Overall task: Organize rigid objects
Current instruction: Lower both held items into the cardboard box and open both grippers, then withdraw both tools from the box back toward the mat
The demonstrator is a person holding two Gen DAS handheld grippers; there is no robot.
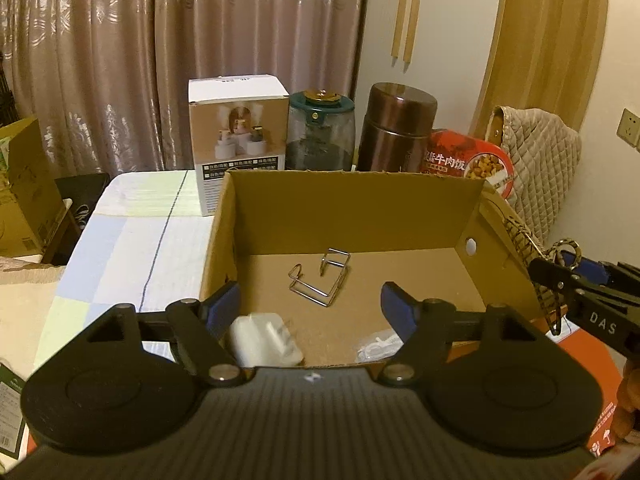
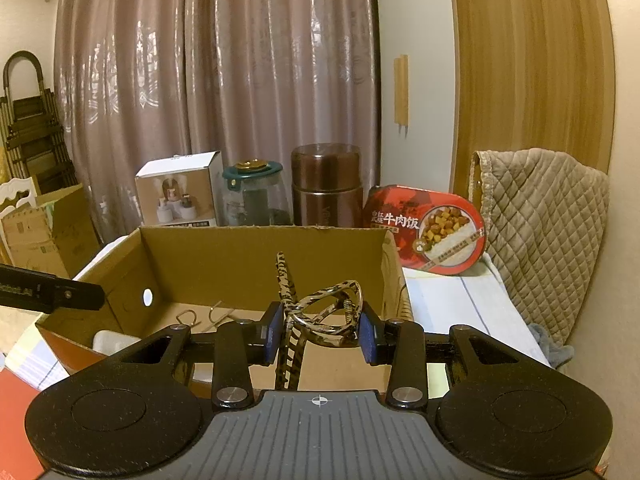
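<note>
An open cardboard box (image 1: 352, 208) stands on the table. On its floor lie a bent metal wire rack (image 1: 320, 280), a white plastic piece (image 1: 264, 338) and a small clear plastic item (image 1: 376, 346). My left gripper (image 1: 310, 304) hangs open over the box's near side, with nothing between its blue pads. My right gripper (image 2: 320, 336) is shut on a leopard-patterned hair claw clip (image 2: 320, 308), held just above the right part of the box (image 2: 260, 256). From the left wrist view the clip (image 1: 568, 248) shows at the box's right wall.
Behind the box stand a white product carton (image 1: 238, 136), a glass jar with a green lid (image 1: 320, 132), a brown thermos (image 1: 396, 128) and a red meal package (image 1: 468, 160). A quilted cover (image 1: 540, 156) sits at the right, another cardboard carton (image 1: 24, 184) at the left.
</note>
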